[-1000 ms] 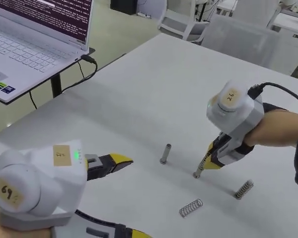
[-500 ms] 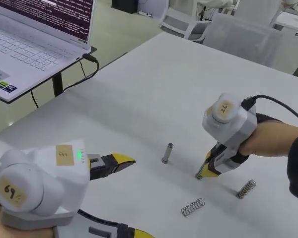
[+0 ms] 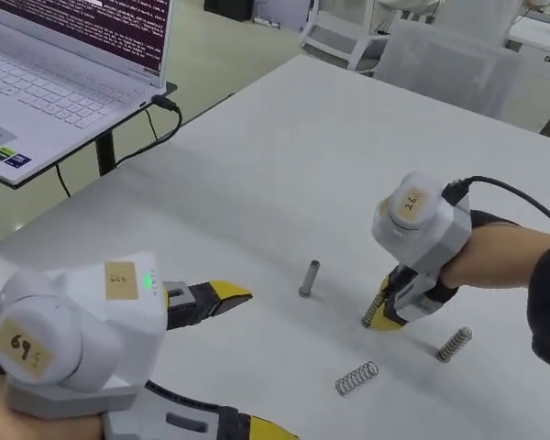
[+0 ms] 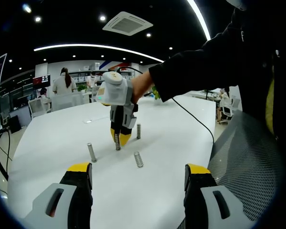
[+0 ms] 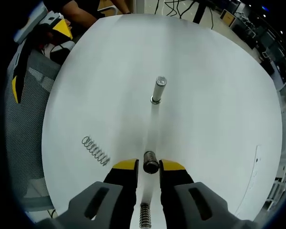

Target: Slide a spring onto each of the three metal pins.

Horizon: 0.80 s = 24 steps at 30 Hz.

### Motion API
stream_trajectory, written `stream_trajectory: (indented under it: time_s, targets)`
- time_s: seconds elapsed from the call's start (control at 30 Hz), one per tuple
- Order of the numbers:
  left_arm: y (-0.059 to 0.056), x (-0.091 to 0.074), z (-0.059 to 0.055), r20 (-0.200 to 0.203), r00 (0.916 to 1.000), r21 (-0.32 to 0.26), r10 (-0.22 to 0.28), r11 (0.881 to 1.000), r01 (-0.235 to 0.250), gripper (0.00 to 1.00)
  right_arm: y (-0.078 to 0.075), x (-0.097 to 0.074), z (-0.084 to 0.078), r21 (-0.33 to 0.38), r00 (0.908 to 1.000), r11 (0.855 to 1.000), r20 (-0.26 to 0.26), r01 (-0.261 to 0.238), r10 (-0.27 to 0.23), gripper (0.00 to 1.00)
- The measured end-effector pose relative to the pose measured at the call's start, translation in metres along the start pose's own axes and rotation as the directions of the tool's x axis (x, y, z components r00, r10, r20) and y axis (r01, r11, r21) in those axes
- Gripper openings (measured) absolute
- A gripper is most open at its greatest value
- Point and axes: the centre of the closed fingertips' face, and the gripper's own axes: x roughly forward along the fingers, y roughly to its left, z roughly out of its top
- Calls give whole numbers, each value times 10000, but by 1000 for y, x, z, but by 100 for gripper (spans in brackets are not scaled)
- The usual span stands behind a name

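My right gripper is shut on a spring that stands tilted on the white table; its jaws grip the coil's top end. Left of it stands a bare metal pin. A loose spring lies flat in front. A third spring stands upright to the right; I cannot tell whether a pin is inside it. My left gripper hovers open at the near left, holding nothing.
An open laptop sits on a stand to the left, with a cable hanging near the table's left edge. Chairs stand beyond the far edge. A mesh chair back is close to my left gripper.
My right gripper has sunk a little with its spring, which now stands lower over the table. My left gripper has stayed in place.
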Motion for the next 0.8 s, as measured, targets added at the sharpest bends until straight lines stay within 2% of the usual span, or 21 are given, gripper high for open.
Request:
stream_trajectory:
  time_s: [0.37,0.7,0.8]
  targets:
    - [-1,2,0,-65,9999,115,-121,9999,122,75,0,-16,-7,208,9989,9991,264,373,-378,19]
    - [0,5,1,-144,9996,265,-235,9994,239,74,5,-39,-9,673,9941,9955,805,674,-727,20]
    - [0,7,2,-184,9992,355,-343,9988,350,74,7,-50,-8,860,9898,9926,1067,859,-949,20]
